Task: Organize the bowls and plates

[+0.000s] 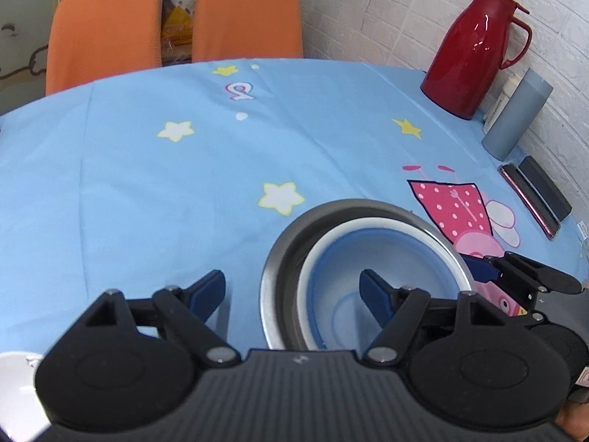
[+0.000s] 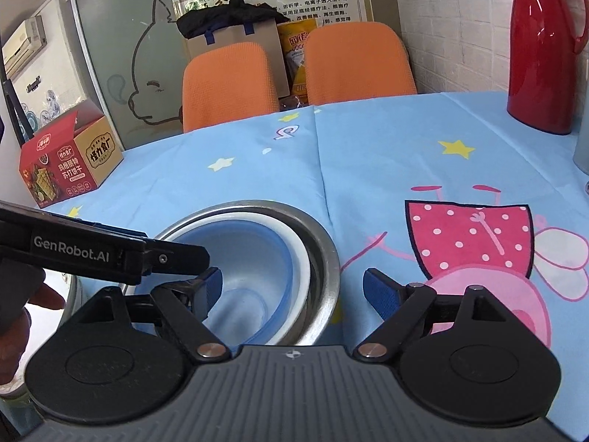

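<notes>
A blue bowl with a white rim (image 1: 371, 258) sits nested inside a steel bowl (image 1: 283, 254) on the blue tablecloth. My left gripper (image 1: 292, 293) is open and empty just above the steel bowl's near left rim; its right finger hangs over the blue bowl. The right gripper (image 1: 515, 276) shows at the bowls' right edge. In the right wrist view the blue bowl (image 2: 254, 258) sits in the steel bowl (image 2: 324, 254). My right gripper (image 2: 292, 289) is open and empty over the steel bowl's right rim. The left gripper's arm (image 2: 92, 250) crosses above the bowls' left side.
A red thermos jug (image 1: 471, 51) and a grey tumbler (image 1: 515, 114) stand at the far right by the brick wall, with a phone (image 1: 530, 202) and a black block nearby. Two orange chairs (image 1: 246, 14) stand behind the table. A red snack box (image 2: 70, 158) sits far left.
</notes>
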